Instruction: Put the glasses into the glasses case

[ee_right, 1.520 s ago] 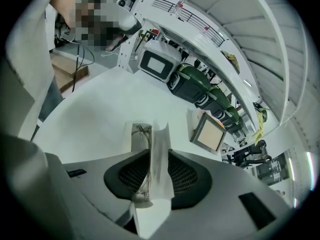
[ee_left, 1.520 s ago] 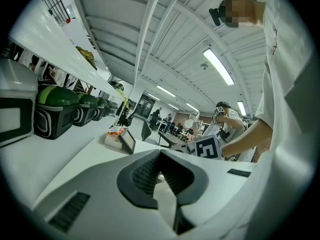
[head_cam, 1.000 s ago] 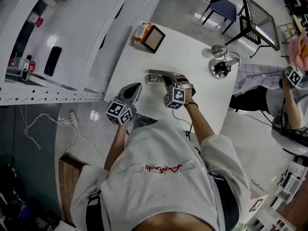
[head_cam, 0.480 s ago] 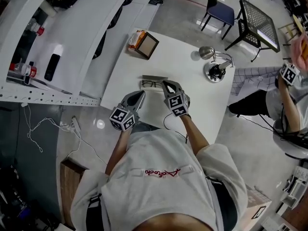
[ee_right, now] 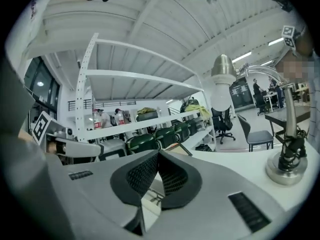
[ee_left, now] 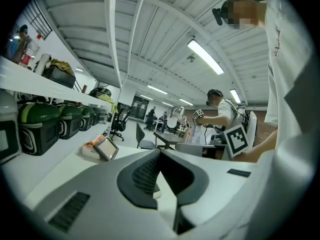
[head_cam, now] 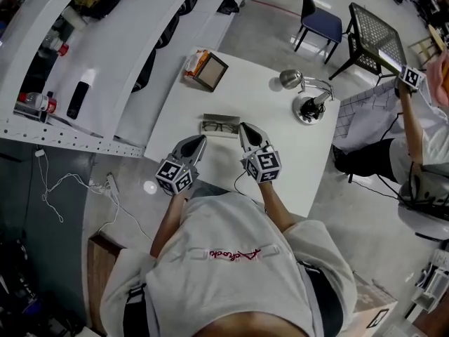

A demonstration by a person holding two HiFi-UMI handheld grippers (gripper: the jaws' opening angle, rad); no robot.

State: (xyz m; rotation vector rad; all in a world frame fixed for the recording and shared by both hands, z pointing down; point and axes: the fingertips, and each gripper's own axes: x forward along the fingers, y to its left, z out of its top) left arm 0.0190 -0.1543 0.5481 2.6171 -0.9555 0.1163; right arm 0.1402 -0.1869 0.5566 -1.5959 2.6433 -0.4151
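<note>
Scene: a white table (head_cam: 280,160) carries the glasses case (head_cam: 208,133) near its middle, a desk lamp (head_cam: 306,106) far right and a small box (head_cam: 205,69) far left.

Glasses: the dark frame of the glasses (head_cam: 222,126) lies inside the outline of the case, apparently settled in its tray. Whether it sits fully down is too small to tell.

Case: it looks open. The grey strip along its far edge is probably the raised lid (head_cam: 222,117).

Long axis: case and glasses run left to right, crosswise to both pairs of jaws, which point away from the person.

Left gripper (head_cam: 201,141): its jaws are pressed together and grip nothing. The tip stops a little short of the case's near left corner, apart from it.

Right gripper (head_cam: 243,127): its jaws are closed tip to tip and are also empty. The tip is just beside the case's right end. Contact cannot be told.

Nearer hand: the right one, judged from the head view.

Right gripper view: a bit of thin frame shows low beneath the closed jaws, so the case lies just ahead and below.

Task progress: the glasses seem to be placed already. What remains is probably closing the lid.

Key relation: the case sits between the two tips and just beyond them.
</note>
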